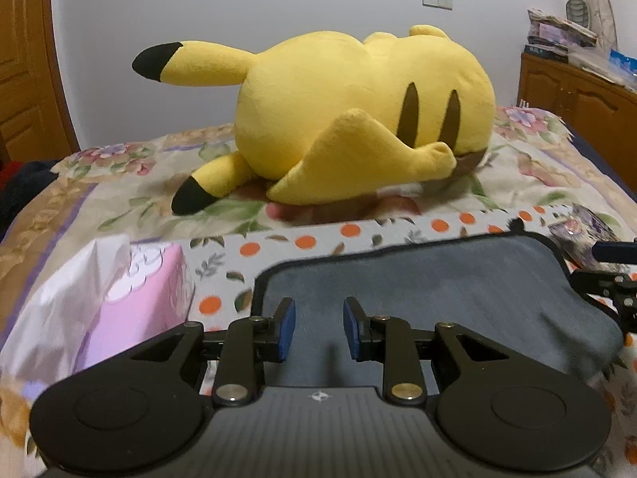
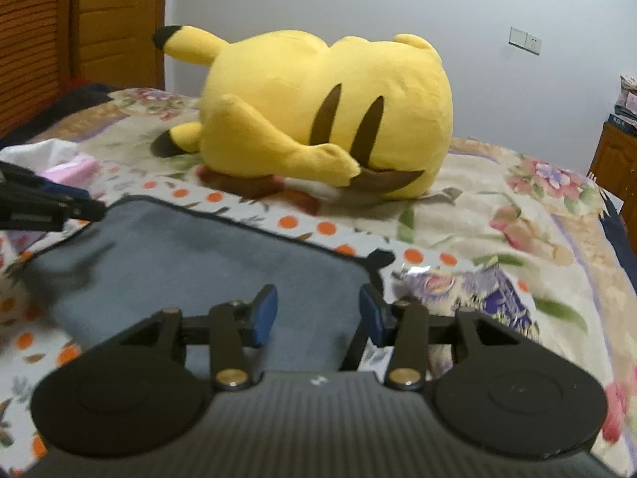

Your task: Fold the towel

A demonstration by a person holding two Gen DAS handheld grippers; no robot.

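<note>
A grey towel with a dark hem [image 1: 438,283] lies flat on the flowered bed; it also shows in the right wrist view [image 2: 191,263]. My left gripper [image 1: 319,324] is open and empty, hovering over the towel's near left part. My right gripper [image 2: 317,312] is open and empty over the towel's near right corner, its right finger past the hem. The right gripper's tip [image 1: 613,279] shows at the right edge of the left wrist view. The left gripper [image 2: 47,205] shows at the left edge of the right wrist view.
A big yellow plush toy [image 1: 358,115] lies on the bed behind the towel, also in the right wrist view [image 2: 318,115]. A pink tissue pack [image 1: 131,298] lies left of the towel. A purple shiny packet [image 2: 477,298] lies to its right. A wooden cabinet [image 1: 577,95] stands far right.
</note>
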